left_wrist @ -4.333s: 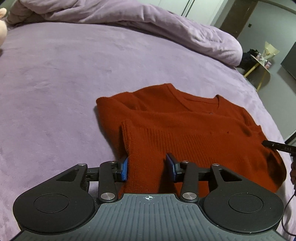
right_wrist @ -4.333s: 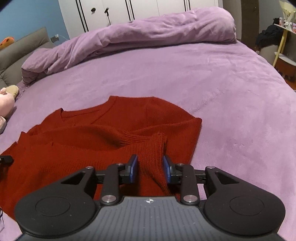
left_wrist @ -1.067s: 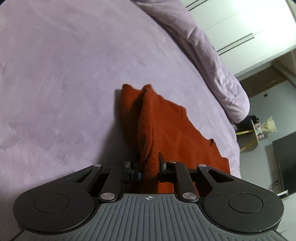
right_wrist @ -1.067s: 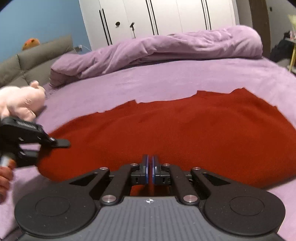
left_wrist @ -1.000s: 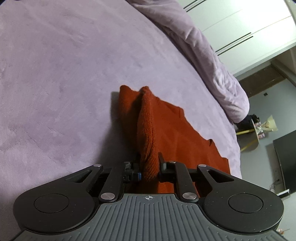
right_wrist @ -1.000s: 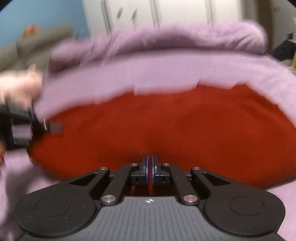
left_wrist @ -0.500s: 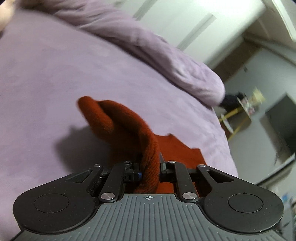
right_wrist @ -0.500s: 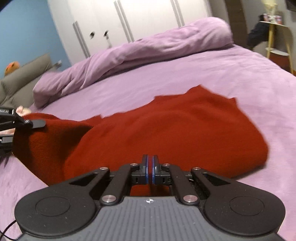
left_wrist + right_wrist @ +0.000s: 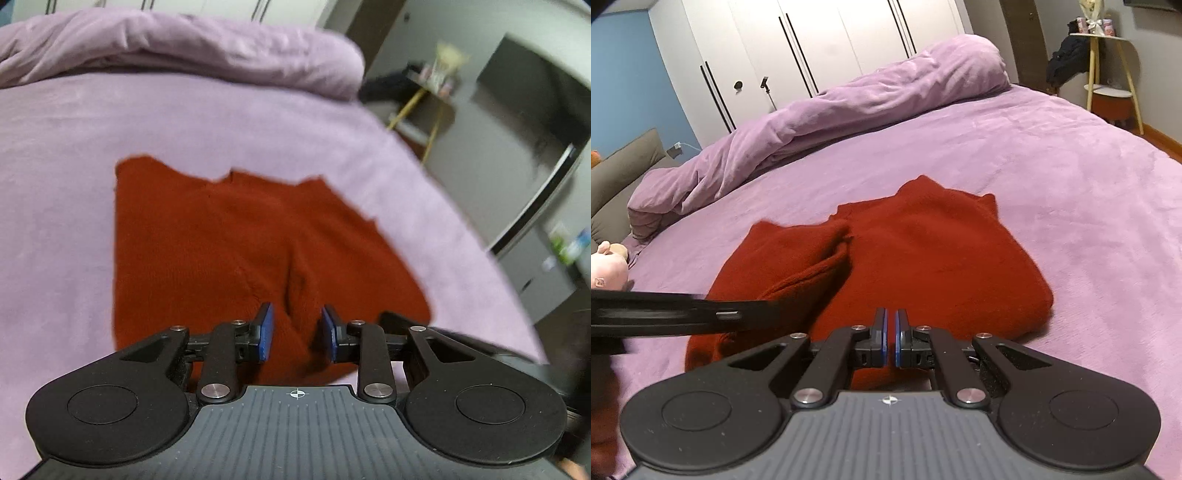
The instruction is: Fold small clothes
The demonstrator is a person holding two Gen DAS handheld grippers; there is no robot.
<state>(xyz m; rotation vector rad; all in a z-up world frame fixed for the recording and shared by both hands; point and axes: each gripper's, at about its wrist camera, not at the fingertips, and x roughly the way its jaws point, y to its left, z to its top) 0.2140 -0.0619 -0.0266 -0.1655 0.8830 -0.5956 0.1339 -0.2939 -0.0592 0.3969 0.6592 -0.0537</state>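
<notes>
A dark red knitted sweater (image 9: 207,251) lies folded on the purple bed (image 9: 55,155). My left gripper (image 9: 297,334) is open just above the sweater's near edge, with a raised fold of knit between its blue pads, which do not press on it. In the right wrist view the sweater (image 9: 923,258) lies in front of my right gripper (image 9: 891,338), whose pads are almost together on the sweater's near edge. The left gripper's finger (image 9: 683,314) crosses that view from the left, blurred, over the sweater's left side.
A bunched purple duvet (image 9: 831,114) lies along the far side of the bed. A pink plush toy (image 9: 605,269) sits at the left edge. White wardrobes (image 9: 812,40) stand behind. A small yellow-legged side table (image 9: 1108,66) stands off the bed's right side.
My left gripper has opened and let go of the sweater's edge, which now lies flat folded over. The left view has swung toward the sweater. The right gripper stays shut.
</notes>
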